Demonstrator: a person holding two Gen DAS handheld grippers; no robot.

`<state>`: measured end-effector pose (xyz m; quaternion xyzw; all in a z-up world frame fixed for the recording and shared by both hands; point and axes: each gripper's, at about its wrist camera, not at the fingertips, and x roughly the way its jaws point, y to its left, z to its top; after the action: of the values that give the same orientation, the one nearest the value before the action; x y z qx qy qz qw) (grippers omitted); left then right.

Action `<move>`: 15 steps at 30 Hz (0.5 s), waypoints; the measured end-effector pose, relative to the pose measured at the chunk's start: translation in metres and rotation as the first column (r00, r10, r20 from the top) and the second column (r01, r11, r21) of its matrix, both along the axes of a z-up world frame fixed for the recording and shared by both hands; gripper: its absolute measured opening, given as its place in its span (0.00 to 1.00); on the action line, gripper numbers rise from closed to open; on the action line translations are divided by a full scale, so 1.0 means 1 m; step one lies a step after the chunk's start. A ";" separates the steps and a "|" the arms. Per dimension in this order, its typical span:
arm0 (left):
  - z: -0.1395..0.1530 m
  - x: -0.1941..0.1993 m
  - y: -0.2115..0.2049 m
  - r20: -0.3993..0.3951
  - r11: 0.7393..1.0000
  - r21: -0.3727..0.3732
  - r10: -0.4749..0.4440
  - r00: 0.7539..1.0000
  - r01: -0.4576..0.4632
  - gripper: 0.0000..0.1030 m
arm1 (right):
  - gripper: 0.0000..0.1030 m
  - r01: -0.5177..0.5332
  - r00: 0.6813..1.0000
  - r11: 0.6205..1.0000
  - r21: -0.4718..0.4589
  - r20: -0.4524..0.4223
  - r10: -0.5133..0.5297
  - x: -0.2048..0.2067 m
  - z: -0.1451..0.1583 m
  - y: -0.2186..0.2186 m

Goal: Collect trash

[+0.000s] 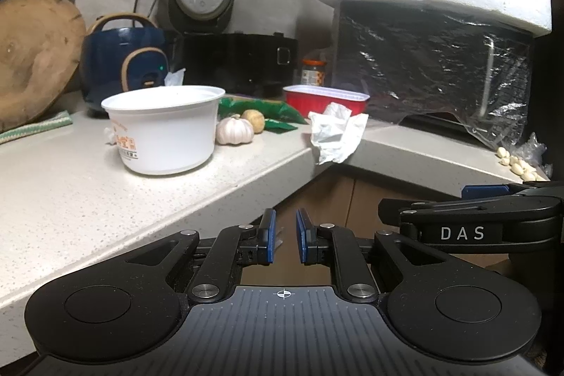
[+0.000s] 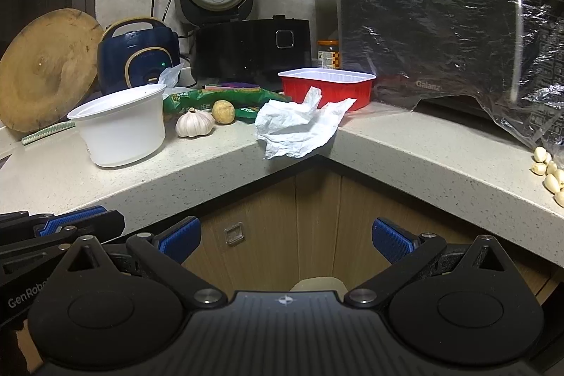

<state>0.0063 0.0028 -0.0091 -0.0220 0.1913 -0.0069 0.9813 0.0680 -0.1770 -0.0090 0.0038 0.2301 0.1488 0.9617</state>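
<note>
left gripper point(image 1: 283, 240) hanging below the bench point(image 1: 105, 199), jaws nearly closed, gripping nothing | right gripper point(image 2: 286, 240) waiting with jaws spread wide | tissue point(image 2: 299, 125) drooping over the bench corner, likely easiest first grab | tub point(image 2: 121, 125), red tray point(image 2: 326, 87) sitting behind

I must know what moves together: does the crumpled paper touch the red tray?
Cannot tell. In the right wrist view the paper overlaps the front of the red tray, but it may only lie in front of it.
</note>
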 end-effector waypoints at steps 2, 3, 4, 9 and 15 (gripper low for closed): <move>0.000 0.000 0.000 0.000 1.000 -0.001 -0.002 1.000 0.002 0.16 | 1.00 0.000 1.000 1.000 0.000 -0.001 0.000 0.000 0.000 0.000; 0.000 0.000 0.000 0.000 1.000 -0.001 -0.002 1.000 0.002 0.16 | 1.00 0.000 1.000 1.000 0.000 0.000 0.000 -0.001 0.000 0.000; 0.000 -0.001 -0.001 0.001 1.000 -0.001 -0.002 1.000 0.002 0.16 | 1.00 0.000 1.000 1.000 0.000 -0.001 0.000 0.000 0.000 0.000; 0.001 -0.001 -0.001 0.000 1.000 0.000 -0.002 1.000 0.002 0.16 | 1.00 0.000 1.000 1.000 0.001 -0.002 0.000 0.000 -0.001 -0.001; 0.001 -0.002 -0.002 0.002 1.000 -0.002 -0.004 1.000 0.004 0.16 | 1.00 0.001 1.000 1.000 0.002 -0.003 -0.001 -0.002 -0.002 -0.002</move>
<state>0.0044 0.0008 -0.0079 -0.0227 0.1902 -0.0091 0.9814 0.0663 -0.1785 -0.0110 0.0051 0.2313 0.1485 0.9615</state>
